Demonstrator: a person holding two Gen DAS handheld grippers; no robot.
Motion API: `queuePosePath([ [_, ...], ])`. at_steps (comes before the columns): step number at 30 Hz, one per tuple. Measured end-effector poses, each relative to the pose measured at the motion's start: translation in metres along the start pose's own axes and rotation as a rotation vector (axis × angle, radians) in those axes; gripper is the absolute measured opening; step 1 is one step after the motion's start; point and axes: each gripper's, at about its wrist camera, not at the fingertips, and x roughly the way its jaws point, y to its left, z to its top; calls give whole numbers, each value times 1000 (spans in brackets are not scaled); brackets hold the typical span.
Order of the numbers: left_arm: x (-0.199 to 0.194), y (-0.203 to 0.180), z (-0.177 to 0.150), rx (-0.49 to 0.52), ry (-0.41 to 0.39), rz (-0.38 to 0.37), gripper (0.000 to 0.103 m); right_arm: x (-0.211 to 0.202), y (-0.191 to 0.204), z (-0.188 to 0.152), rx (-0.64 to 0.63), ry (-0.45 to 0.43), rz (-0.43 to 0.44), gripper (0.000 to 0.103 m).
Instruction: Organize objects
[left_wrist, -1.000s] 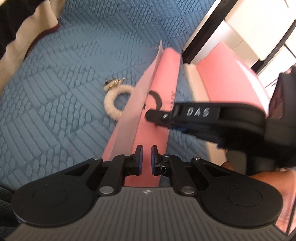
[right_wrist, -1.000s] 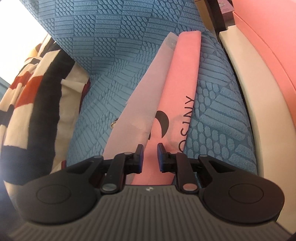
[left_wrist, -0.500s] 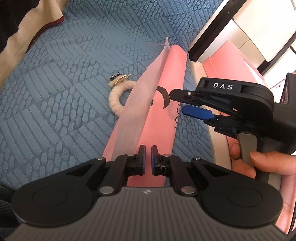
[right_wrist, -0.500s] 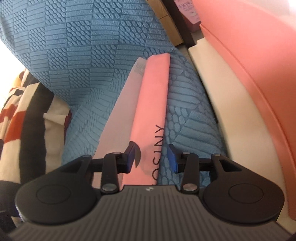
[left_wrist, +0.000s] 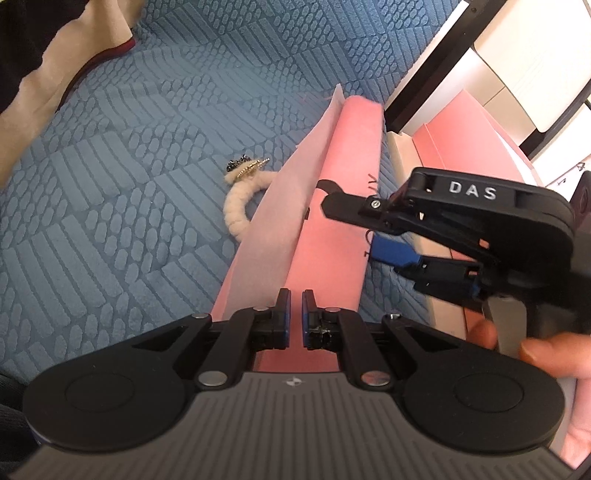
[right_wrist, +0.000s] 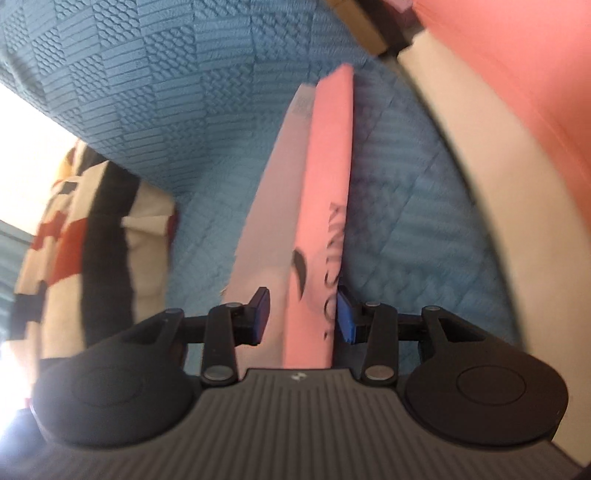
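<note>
A long flat pink bag (left_wrist: 340, 206) with black lettering lies up on edge over the blue bedspread (left_wrist: 129, 184), and a pale tissue sheet (left_wrist: 280, 221) leans along its left side. My left gripper (left_wrist: 294, 317) is shut on the bag's near end. My right gripper (left_wrist: 364, 229), held by a hand, comes in from the right, open. In the right wrist view the pink bag (right_wrist: 325, 206) runs between the right gripper's (right_wrist: 301, 314) spread pads, without a clear press. A fluffy cream hair ring (left_wrist: 236, 210) with a gold charm lies left of the bag.
A cream, black and red blanket (right_wrist: 74, 240) is bunched at the left. A pink box with a cream rim (right_wrist: 480, 155) runs along the right, close to the bag. White furniture with dark frames (left_wrist: 498, 55) stands behind it.
The right gripper's jaws have spread from nearly shut to open, and it has rolled, with the bag's edge now between its pads. The left gripper has kept its hold and place.
</note>
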Motion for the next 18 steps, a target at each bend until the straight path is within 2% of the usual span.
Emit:
queuePosePath([
  [3,0,2,1,-10,-1,-3,9,2,3,-3,-14,15,7,41],
  [4,-1,3,1,-12,-1,-4,9,2,4,-3,-13,14,6,37],
  [7,-1,3,1,-14,-6,-2,9,1,5,-3,-25,6,-21,15],
  [8,-2,4,1,-17,-7,-2,9,1,6,-3,-34,5,-31,11],
  [11,-2,5,1,-23,-11,-7,9,-1,8,-3,-59,4,-40,7],
  [18,-7,-2,2,12,-14,-49,9,-8,10,-3,-79,-4,-46,6],
])
